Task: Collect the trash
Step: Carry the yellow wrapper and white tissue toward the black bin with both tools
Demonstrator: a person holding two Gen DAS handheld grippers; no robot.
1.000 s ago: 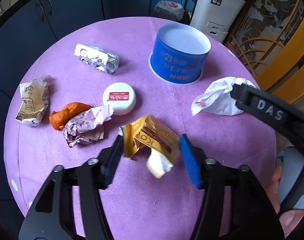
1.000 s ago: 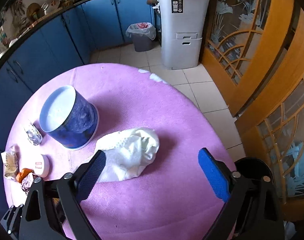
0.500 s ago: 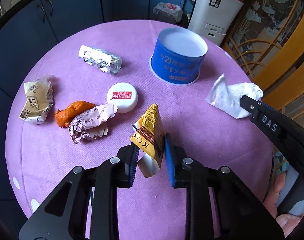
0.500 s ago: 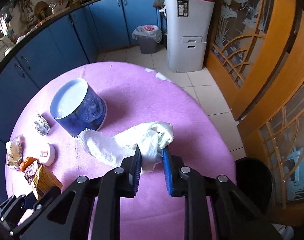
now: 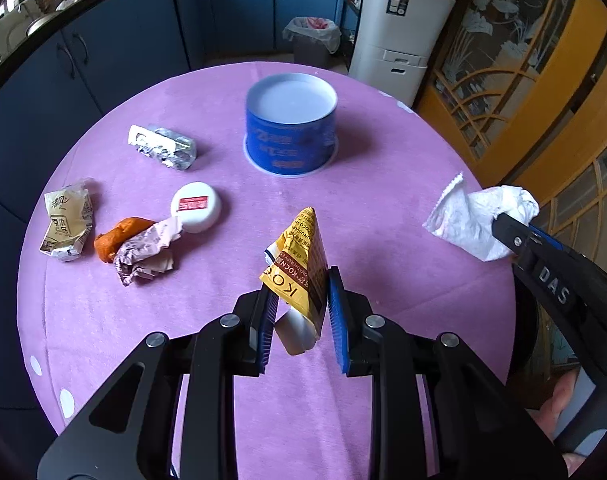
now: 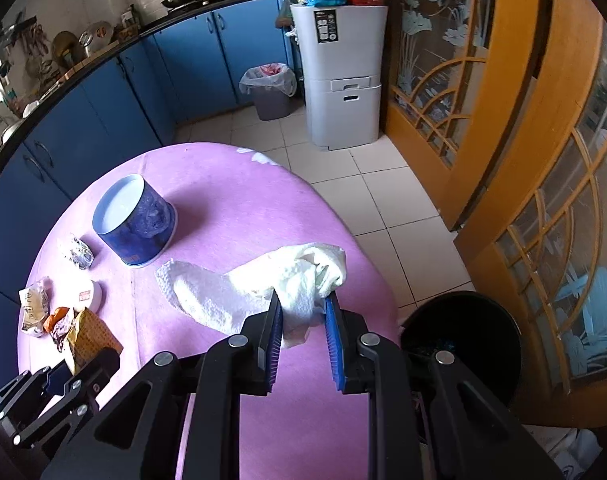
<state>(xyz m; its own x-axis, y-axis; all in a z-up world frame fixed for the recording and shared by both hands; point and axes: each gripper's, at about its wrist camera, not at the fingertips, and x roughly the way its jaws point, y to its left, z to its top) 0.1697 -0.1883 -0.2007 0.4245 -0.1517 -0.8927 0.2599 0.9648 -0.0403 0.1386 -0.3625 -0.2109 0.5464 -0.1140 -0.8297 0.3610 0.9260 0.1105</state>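
Observation:
My left gripper is shut on a yellow snack wrapper and holds it above the purple tablecloth. My right gripper is shut on a crumpled white paper towel, lifted above the table near its right edge; the towel also shows in the left wrist view. On the table lie a foil wrapper, a beige wrapper, an orange scrap, a crumpled pink wrapper and a white lid.
A blue round tub stands at the table's far middle. A black bin sits on the floor just right of the table. A lined grey bin and a white drawer unit stand by blue cabinets.
Both grippers closed from open: the left on the yellow wrapper, the right on the paper towel. Both have since lifted their pieces off the table.

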